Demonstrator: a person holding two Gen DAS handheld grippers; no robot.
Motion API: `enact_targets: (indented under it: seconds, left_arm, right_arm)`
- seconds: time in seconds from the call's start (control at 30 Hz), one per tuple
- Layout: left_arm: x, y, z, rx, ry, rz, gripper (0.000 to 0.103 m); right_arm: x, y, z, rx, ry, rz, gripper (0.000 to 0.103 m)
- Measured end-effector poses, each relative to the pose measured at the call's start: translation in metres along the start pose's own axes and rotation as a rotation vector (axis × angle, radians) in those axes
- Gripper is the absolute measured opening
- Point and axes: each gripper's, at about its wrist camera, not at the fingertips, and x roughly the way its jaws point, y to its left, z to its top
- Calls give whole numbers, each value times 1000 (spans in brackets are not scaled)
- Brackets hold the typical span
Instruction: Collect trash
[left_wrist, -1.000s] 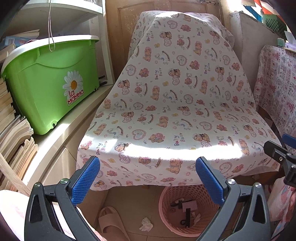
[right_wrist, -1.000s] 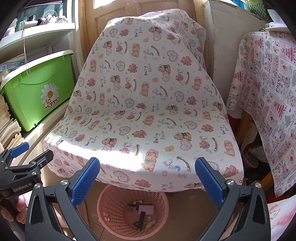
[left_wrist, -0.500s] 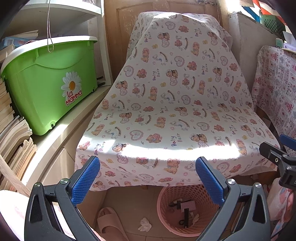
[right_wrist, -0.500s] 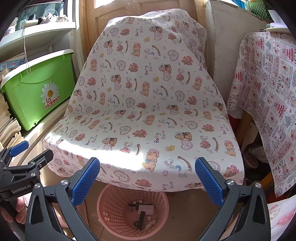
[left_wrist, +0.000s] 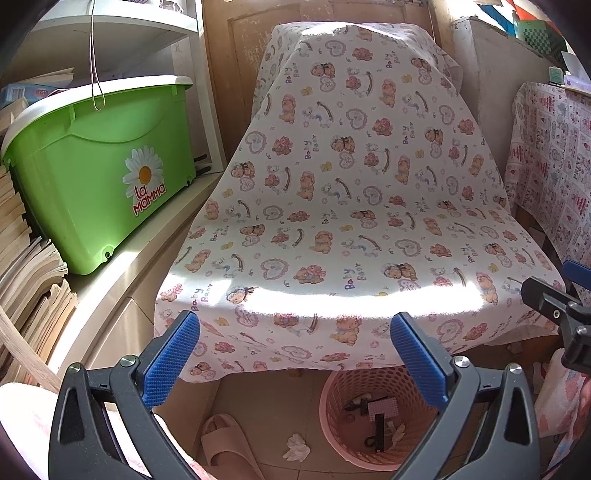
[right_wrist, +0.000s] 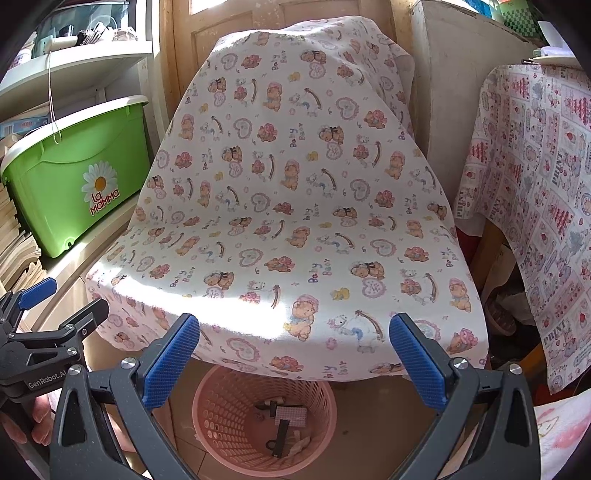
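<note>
Two grippers appear, each seen from its own wrist camera. Left gripper (left_wrist: 294, 345): jaws spread wide, blue ribbed pads (left_wrist: 171, 363) well apart, nothing between them and nothing touched. Right gripper (right_wrist: 294, 345): jaws likewise spread wide, blue pads (right_wrist: 415, 363) well apart, holding nothing. Each gripper also shows at the edge of the other's view, the right one at the right margin of the left view and the left one, with part of the hand (right_wrist: 35, 424) that holds it, at the lower left of the right view.

Both cameras face a chair (left_wrist: 351, 192) draped in a white cloth printed with bears and hearts; a band of sunlight crosses the front edge of the seat. Below that edge, on the tiled floor (left_wrist: 266, 406), stands a pink perforated waste basket (left_wrist: 332, 421), partly under the overhanging cloth. Inside it lie a few discarded pieces, among them a dark strip and a pink checked card; the rest is too small to tell apart.

Crumpled white tissue (left_wrist: 296, 447): on the floor just left of the basket, outside it, near but not touching the basket wall. A beige slipper (left_wrist: 225, 439) lies to the left of the tissue.

At left, a green plastic bin (left_wrist: 99, 166) with a white lid and a daisy label sits on a pale counter (left_wrist: 122, 280), beside stacked papers (left_wrist: 26, 266). At right hangs a pink patchwork-print cloth (right_wrist: 543, 192).
</note>
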Motion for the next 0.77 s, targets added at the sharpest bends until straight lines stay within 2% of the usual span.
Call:
enact_targets:
  seconds: [0.77]
  left_arm:
    - [9, 0, -3, -20, 33, -16, 102]
  right_arm:
    - [3, -3, -1, 2, 9, -4, 103]
